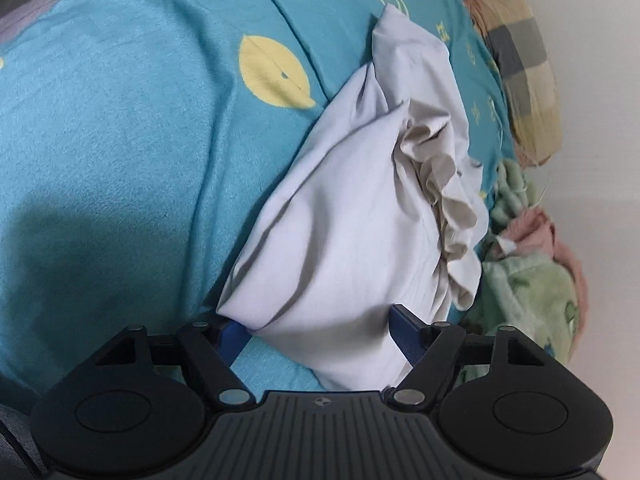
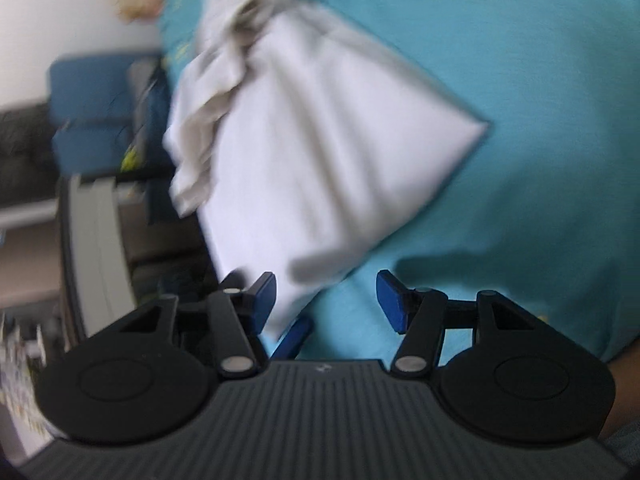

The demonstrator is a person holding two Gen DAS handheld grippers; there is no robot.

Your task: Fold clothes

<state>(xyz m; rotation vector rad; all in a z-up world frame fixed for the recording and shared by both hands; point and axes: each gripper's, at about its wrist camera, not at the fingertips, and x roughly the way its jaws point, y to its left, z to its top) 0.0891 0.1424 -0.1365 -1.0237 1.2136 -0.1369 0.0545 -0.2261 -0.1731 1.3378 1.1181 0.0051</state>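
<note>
— What's in front of your right gripper point(image 2: 326, 300)?

— Your fingers point(image 2: 390, 300) stand spread apart, gripping nothing. A white garment point(image 2: 320, 152), blurred, lies just ahead on the teal sheet point(image 2: 540, 160); its near corner reaches your left pad.

— And its far end?

— Bunched and crumpled, off ahead to the left. Left of the tongs the bed ends; beyond the edge you have something blue point(image 2: 100, 112), too blurred to tell.

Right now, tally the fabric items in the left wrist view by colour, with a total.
White: 1, the garment lying on the teal cover
Teal: 1, the cover with yellow prints
Green: 1, fleecy cloth
Pink: 1, cloth
Beige-grey check: 1, cloth
Total: 5
</note>
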